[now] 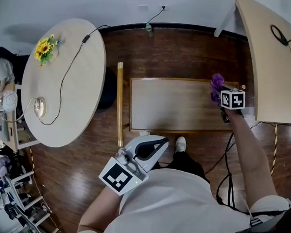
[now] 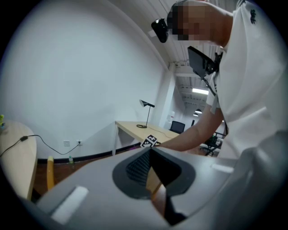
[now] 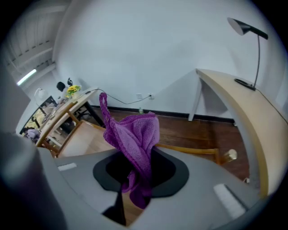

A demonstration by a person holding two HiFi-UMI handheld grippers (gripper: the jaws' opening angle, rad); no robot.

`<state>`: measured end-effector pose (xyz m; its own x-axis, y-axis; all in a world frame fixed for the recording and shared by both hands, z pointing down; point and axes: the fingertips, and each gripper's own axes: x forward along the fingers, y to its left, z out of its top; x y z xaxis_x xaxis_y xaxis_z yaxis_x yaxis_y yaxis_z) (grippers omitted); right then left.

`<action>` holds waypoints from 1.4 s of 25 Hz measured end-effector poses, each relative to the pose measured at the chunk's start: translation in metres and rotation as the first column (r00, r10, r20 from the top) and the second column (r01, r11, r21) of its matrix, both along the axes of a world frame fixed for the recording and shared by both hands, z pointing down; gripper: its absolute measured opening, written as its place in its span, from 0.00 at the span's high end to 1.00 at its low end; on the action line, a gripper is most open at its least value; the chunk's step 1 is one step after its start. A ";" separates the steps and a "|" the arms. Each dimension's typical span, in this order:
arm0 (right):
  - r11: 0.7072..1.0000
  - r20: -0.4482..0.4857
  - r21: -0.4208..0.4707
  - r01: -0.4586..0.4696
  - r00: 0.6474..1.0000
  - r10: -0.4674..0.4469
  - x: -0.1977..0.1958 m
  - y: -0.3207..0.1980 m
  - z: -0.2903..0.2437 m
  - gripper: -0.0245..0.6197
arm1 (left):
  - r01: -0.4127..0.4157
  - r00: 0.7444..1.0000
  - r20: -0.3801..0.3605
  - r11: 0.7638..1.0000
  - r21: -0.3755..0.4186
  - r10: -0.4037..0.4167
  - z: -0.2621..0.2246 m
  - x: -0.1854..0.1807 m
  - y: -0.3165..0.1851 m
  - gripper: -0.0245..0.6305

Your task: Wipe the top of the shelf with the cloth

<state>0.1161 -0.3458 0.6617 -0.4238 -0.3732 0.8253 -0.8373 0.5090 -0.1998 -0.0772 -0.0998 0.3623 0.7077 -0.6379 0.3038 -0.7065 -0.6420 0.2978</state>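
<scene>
Head view shows my right gripper (image 1: pixel 226 104) out at the right end of the shelf (image 1: pixel 177 106), with the purple cloth (image 1: pixel 216 86) bunched over the far right corner of its pale wooden top. My left gripper (image 1: pixel 144 151) hangs close to my body, short of the shelf's near edge and above the floor. In the right gripper view my jaws are clamped on the cloth (image 3: pixel 134 130); most of it stands up out of the right gripper (image 3: pixel 135 179) in a loose fold, and a short tail hangs below. The shelf (image 3: pixel 83 137) lies down and to the left of it, so I judge the cloth is not pressed on the wood, though I cannot be sure it is clear of the surface. In the left gripper view the left gripper (image 2: pixel 150 155) has its jaws together at the tips with nothing between them. I take this as the very start of the wipe: cloth in grip, brought to one end, no stroke made on the top. The next move calls for tipping the right gripper down until the cloth lies flat on the wood, then drawing it leftward along the length of the top with even pressure, taking care that the loose fold does not roll under the jaws.
</scene>
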 end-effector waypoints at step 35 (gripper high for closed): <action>0.963 0.222 -0.224 0.149 0.970 -0.098 -0.256 0.115 0.066 0.81 | -0.133 0.991 0.007 0.990 -0.043 0.133 0.020 -0.071 0.030 0.93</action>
